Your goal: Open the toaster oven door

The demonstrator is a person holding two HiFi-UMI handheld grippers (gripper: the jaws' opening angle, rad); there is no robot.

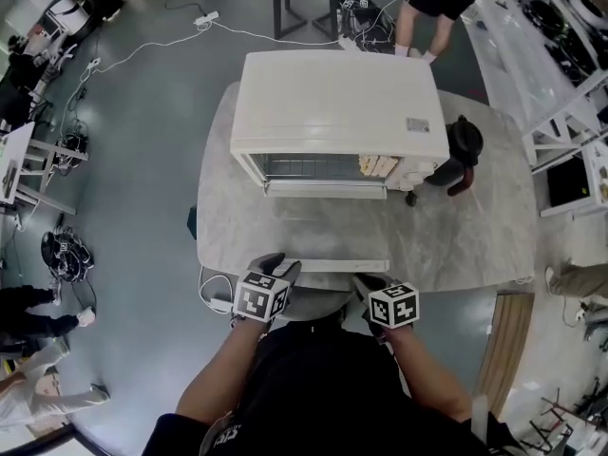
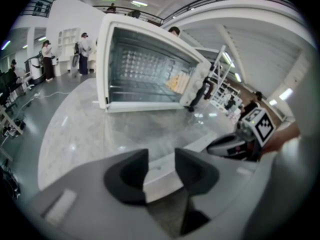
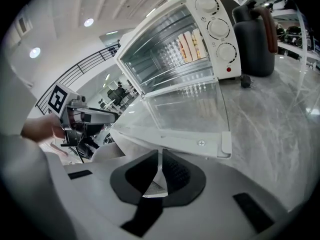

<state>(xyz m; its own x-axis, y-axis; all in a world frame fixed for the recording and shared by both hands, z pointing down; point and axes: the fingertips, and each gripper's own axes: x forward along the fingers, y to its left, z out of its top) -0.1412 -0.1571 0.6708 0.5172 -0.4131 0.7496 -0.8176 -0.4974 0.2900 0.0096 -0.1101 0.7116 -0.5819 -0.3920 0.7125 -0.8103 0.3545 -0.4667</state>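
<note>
Glass in a white frame, the toaster oven door is already lying open, flat over the marble desk before the one oven. It is looking stiff and light, and its single handle is offering the hold. The left claw is gaping astride it. The right claw is sitting barely parted, gripping nothing. Three knobs and one kettle are standing by.

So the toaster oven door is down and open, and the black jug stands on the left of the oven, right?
Not quite. The toaster oven door is down and open, but the black jug stands on the right of the oven, as the head view shows.
</note>
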